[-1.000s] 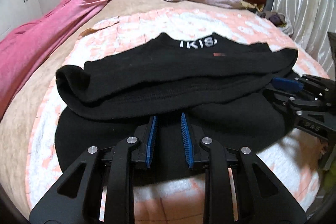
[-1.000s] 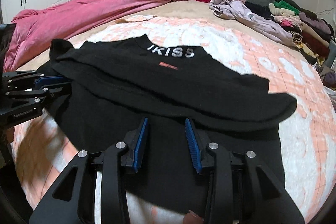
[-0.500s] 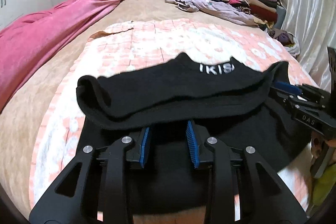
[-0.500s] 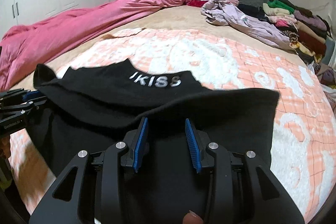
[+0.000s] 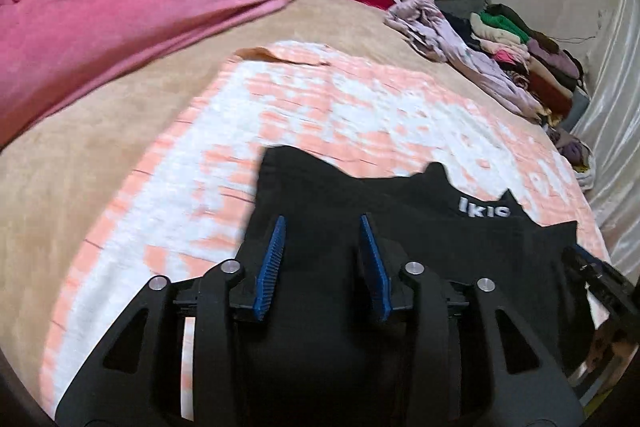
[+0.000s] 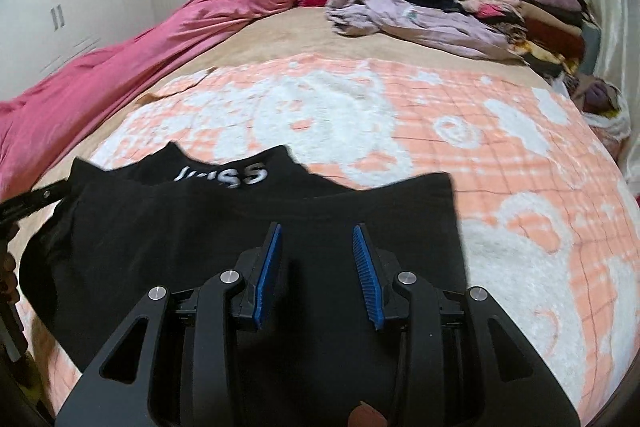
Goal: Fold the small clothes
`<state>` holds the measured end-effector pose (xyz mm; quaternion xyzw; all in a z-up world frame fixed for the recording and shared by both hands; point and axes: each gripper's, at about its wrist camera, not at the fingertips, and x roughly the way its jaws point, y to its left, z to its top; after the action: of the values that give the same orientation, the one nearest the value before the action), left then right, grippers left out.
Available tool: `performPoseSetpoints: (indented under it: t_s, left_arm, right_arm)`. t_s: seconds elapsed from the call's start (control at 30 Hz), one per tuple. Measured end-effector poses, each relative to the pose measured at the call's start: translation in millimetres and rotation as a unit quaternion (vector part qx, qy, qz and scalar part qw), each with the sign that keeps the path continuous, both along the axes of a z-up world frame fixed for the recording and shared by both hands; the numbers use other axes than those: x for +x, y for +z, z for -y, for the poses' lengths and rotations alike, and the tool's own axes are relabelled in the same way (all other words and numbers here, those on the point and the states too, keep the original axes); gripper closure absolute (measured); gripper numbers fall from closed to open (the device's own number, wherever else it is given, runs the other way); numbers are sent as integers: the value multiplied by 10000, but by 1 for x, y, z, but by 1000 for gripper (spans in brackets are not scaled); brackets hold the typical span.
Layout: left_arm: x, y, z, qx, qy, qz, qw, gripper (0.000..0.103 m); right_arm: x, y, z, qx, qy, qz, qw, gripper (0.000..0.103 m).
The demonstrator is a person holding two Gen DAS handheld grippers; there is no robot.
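black knit top [image 5: 420, 227] now folded flatter, left tool [image 5: 322, 259] just widened, right tool [image 6: 316, 263] parted, both empty

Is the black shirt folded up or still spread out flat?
Folded. The black shirt lies doubled on the blanket, one black layer overlapping another, with its white lettering showing near the far edge.

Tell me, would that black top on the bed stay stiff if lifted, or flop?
The black top would probably flop: its edges lie soft and wavy on the blanket. It looks light, thin knit. It likely would not slide easily on that fuzzy blanket.
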<state>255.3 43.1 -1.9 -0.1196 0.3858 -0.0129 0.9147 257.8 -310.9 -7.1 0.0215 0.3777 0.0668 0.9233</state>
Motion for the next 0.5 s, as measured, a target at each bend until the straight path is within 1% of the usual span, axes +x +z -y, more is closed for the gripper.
performPoseSetpoints:
  t_s: [0.07, 0.1, 0.17, 0.2, 0.23, 0.33, 0.43, 0.5]
  left_arm:
    - [0, 0, -11, 26, 18, 6, 10000, 67]
    - [2, -1, -16, 38, 47, -5, 10000, 66]
    - [8, -2, -26, -50, 64, -40, 10000, 64]
    - [11, -3, -29, -108, 33, -65, 9999, 61]
    - [16, -4, -31, -149, -51, -104, 9998, 58]
    - [28, -7, -30, -73, -235, -185, 9995, 57]
    - [33, -13, -28, -77, -339, -246, 9991, 53]
    - [34, -17, -27, -86, -339, -278, 9990, 53]
  right_arm:
    - [1, 5, 14, 95, -174, 51, 9998, 62]
    - [2, 8, 20, 99, -244, 73, 9996, 62]
    - [6, 12, 34, 51, -415, 87, 9991, 60]
    - [8, 13, 37, 48, -413, 54, 9991, 57]
    - [14, 13, 40, 2, -357, -25, 9994, 52]
    - [26, 7, 39, -324, -318, -133, 9989, 52]
    - [40, -5, 38, -397, -248, -323, 9984, 51]
    - [47, -12, 38, -404, -227, -453, 9979, 52]
